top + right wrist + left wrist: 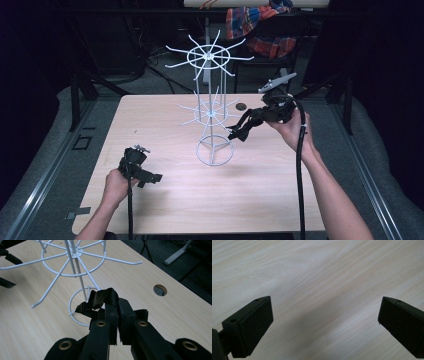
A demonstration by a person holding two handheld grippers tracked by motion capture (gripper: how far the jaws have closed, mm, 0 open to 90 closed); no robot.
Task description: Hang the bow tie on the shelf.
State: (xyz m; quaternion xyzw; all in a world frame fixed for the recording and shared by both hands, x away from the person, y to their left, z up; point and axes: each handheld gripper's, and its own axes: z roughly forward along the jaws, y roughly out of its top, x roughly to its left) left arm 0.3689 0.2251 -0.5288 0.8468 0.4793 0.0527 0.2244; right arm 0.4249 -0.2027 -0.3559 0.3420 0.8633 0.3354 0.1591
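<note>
A white wire rack [209, 90] with two tiers of spoke hooks stands at the middle of the wooden table [165, 200]. My right gripper [251, 120] hovers just right of its lower tier, shut on a crumpled black fabric strap [239, 132] that hangs from the tips. In the right gripper view the strap [101, 300] bunches above the closed right gripper [117, 311], with the rack's base ring [72, 302] right behind. My left gripper [150, 178] lies low at the front left of the table. It is open, its jaws wide apart over bare wood [324, 290].
A round cable hole [241, 106] sits in the table behind the rack, also seen as a hole [160, 290] to the right. A plaid cloth [260, 25] lies on a chair beyond the table. Dark floor and table legs surround the top.
</note>
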